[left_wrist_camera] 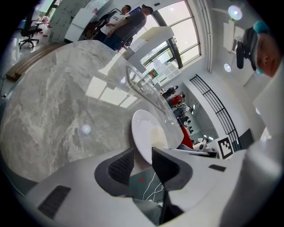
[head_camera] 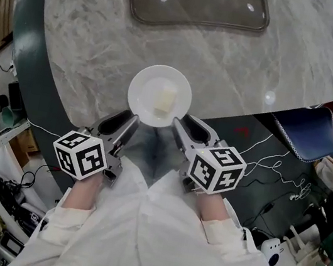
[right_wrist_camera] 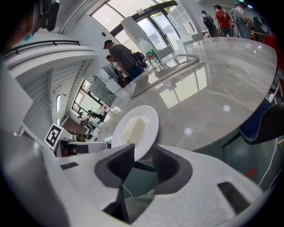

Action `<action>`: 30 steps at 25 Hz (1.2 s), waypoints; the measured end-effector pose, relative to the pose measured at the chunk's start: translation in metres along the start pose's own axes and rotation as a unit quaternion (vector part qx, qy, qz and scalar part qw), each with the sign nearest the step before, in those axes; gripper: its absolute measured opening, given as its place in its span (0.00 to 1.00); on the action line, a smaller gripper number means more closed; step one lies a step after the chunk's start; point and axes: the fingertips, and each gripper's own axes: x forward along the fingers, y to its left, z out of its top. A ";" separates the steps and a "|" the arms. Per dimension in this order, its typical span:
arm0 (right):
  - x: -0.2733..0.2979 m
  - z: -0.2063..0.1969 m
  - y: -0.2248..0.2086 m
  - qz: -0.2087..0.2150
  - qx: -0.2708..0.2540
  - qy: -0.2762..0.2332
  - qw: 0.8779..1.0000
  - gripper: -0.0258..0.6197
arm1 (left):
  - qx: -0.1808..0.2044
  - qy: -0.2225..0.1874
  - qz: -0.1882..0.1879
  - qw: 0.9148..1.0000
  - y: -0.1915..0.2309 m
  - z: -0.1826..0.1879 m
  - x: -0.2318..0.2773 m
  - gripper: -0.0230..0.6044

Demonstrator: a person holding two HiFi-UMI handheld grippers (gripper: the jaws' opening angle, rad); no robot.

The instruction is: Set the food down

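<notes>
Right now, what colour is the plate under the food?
The plate is plain white, with no pattern. It shows clearest in the head view.

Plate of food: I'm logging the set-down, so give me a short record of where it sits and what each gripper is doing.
plate: white, resting on the table, close to its near edge
food: one pale block lying on the plate
table: grey marble top
left gripper: jaws apart, plate rim between them
right gripper: jaws apart, plate rim between them
tray: translucent, at the far side of the table
</notes>
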 end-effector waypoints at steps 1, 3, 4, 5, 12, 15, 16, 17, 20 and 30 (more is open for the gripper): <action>0.000 0.000 0.000 0.001 0.003 0.000 1.000 0.19 | -0.005 -0.002 0.001 1.000 0.000 0.000 0.000 0.22; 0.001 0.001 -0.002 0.001 0.008 0.001 1.000 0.19 | -0.018 -0.007 0.001 1.000 0.002 0.002 0.001 0.22; 0.002 0.002 -0.002 0.001 0.009 0.001 1.000 0.19 | -0.024 -0.009 0.001 1.000 0.002 0.003 0.001 0.22; 0.002 0.002 -0.003 0.000 0.009 0.002 1.000 0.19 | -0.028 -0.010 0.001 1.000 0.002 0.004 0.002 0.22; 0.002 0.002 -0.008 -0.007 0.025 0.002 1.000 0.15 | -0.029 -0.017 0.009 0.999 0.004 0.004 0.004 0.21; 0.002 0.002 -0.010 -0.012 0.026 0.005 1.000 0.12 | -0.017 -0.019 0.025 0.999 0.005 0.004 0.005 0.17; 0.002 0.002 -0.010 -0.013 0.025 0.005 1.000 0.12 | -0.015 -0.020 0.029 0.999 0.005 0.003 0.005 0.16; 0.002 0.002 -0.009 -0.013 0.025 0.005 1.000 0.12 | -0.016 -0.022 0.032 0.999 0.005 0.003 0.004 0.15; 0.002 0.002 -0.009 -0.010 0.030 0.001 0.999 0.12 | -0.021 -0.024 0.033 0.999 0.006 0.004 0.005 0.15; 0.002 0.002 -0.011 -0.013 0.047 -0.018 0.999 0.10 | -0.005 -0.025 0.027 0.999 0.004 0.004 0.006 0.14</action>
